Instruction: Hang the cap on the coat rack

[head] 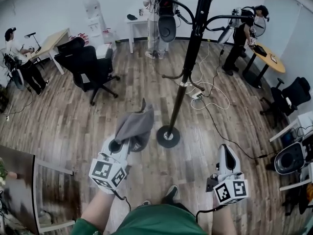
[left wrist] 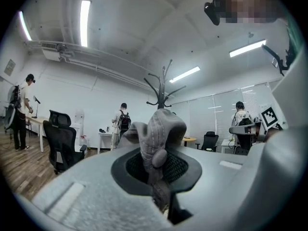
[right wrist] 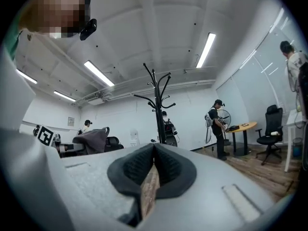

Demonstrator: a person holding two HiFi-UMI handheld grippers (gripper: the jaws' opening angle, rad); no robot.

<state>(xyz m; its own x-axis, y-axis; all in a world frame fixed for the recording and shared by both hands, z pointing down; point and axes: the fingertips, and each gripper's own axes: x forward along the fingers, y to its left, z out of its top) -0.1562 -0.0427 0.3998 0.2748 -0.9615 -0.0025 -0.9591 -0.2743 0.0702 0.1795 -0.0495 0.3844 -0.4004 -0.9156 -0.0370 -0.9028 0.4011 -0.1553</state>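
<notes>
Cap (head: 135, 123): grey cloth, soft, crumpled; pinched in the left gripper (head: 122, 144), whose jaws are clamped on a fold of it; the rest of the fabric rises above the jaws and flops toward the rack. In the left gripper view the cap (left wrist: 159, 129) fills the gap between the pads, so the grip looks firm.

Right gripper (head: 226, 151): jaws closed together with nothing between them; only floorboards show through the slit in its own view; held out level to the right, well apart from the cap.

Coat rack (head: 189, 66): black pole on a round base (head: 168, 136), standing just ahead of the person, between the two grippers and beyond them; curved hooks branch off near the top, where the frame edge cuts them short. The left gripper view shows the hooks (left wrist: 163, 86) above and behind the cap.

Progress, as judged: the cap is picked up and carried close to the rack, its base near the cap; hanging not yet done; no part of the cap touches a hook. Left to do: raise the cap to hook height, drape it over a prong, release.

Surroundings: wood-plank floor (head: 68, 126); a cable (head: 222, 126) trails past the base; a black office chair (head: 88, 65) well to the left; other people at desks along the far wall.
</notes>
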